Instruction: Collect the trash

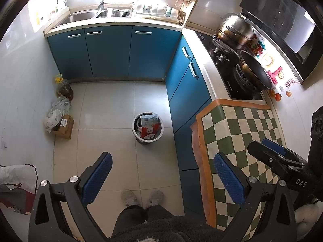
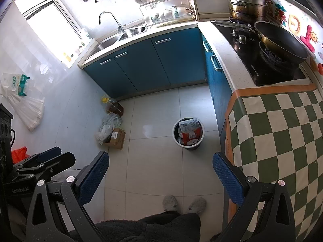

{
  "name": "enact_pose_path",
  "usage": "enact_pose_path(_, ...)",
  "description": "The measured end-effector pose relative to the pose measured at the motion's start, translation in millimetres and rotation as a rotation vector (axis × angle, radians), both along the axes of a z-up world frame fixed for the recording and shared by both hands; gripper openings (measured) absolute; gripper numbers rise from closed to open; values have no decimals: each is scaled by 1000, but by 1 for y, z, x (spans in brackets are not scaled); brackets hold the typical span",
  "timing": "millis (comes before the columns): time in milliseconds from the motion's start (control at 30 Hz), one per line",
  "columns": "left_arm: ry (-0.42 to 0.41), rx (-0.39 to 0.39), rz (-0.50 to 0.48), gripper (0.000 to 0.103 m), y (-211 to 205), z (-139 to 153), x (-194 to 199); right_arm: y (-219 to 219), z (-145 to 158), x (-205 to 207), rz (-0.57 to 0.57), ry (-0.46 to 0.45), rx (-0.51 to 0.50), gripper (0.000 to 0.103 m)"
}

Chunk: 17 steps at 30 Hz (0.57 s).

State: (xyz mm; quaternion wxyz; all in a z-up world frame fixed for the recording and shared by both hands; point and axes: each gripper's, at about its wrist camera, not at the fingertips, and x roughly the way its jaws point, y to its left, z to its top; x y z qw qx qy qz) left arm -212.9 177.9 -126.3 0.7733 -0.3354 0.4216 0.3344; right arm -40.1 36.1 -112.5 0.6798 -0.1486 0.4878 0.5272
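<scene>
Standing on the floor ahead of and below both hand-held grippers, the trash bin is kept well apart. The left hand-held gripper and right hand-held gripper are held spread and empty, probably readied for approach.

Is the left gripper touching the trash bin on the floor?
Apart. In the left wrist view the left gripper is open and held high, and bare floor tiles show between its fingertips and the trash bin.
</scene>
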Motion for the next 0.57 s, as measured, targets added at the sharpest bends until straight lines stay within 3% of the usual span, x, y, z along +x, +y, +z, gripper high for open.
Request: enact_pose_path(567,0,10,-6,103,2,-2,-5,0,0,-1,-4,1,1,103)
